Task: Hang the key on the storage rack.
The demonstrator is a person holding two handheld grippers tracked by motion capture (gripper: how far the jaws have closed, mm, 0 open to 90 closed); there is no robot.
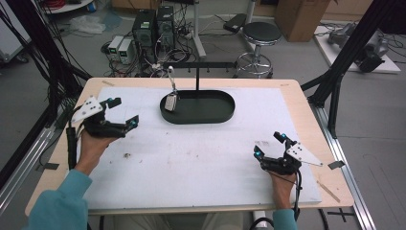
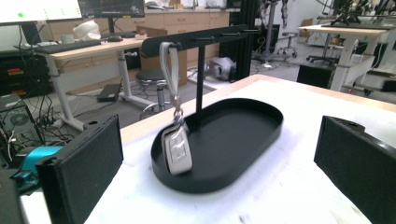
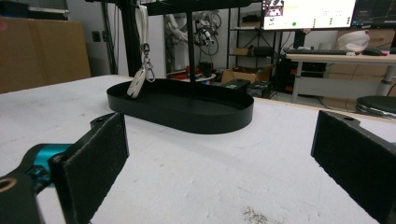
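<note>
Item: key fob (image 2: 177,151) on a pale strap (image 2: 168,60), hung from the crossbar (image 2: 205,36) of a black stand whose oval tray (image 2: 252,140) sits at the far middle of my table (image 1: 287,96); the fob's lower end hangs down into the tray's left end, whether touching the floor of it I cannot tell. My left gripper (image 1: 122,111): jaws spread wide, nothing between the pads, held off to the left of the tray and apart from it, pointed toward the fob. My right gripper (image 1: 268,145): jaws likewise wide, empty, low over the near right of the white mat (image 1: 201,163), well apart from the tray. Step in hand, as I judge it: clearing away from the hung fob. To do it well, I would keep the jaws spread and draw my left hand back level, away from the strap and post (image 2: 201,84), so nothing sets the fob swinging. Markings: none legible on fob, tray or stand; the fob's face shows buttons, too small to read.
</note>
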